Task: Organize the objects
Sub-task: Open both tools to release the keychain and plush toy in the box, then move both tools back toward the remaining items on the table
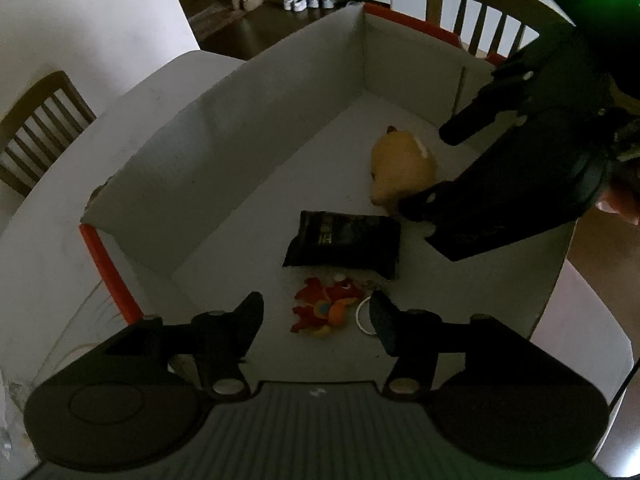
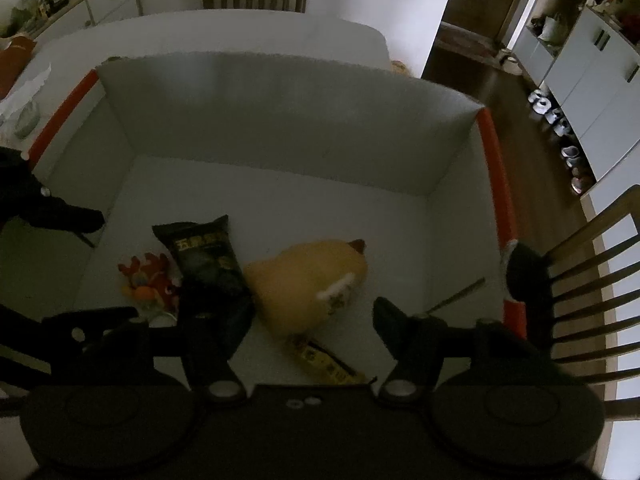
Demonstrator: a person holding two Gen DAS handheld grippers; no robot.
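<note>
A big white cardboard box (image 1: 240, 120) with orange corner strips stands on the table. On its floor lie a yellow plush toy (image 1: 400, 168), a black snack bag (image 1: 344, 240) and a small red plush toy (image 1: 324, 312) with a key ring. My left gripper (image 1: 316, 320) hangs open over the red toy, which shows between its fingers without touching the pads. My right gripper (image 2: 300, 324) is open above the yellow plush toy (image 2: 308, 284). The black bag (image 2: 208, 264) lies at its left finger. A yellow-and-black packet (image 2: 328, 364) lies under that gripper.
The box walls (image 2: 280, 120) rise on all sides of the objects. Wooden chairs (image 2: 592, 280) stand close to the table (image 1: 48, 248), one right beside the box's orange corner (image 2: 500, 176). Shoes and white cabinets (image 2: 592, 80) line the far floor.
</note>
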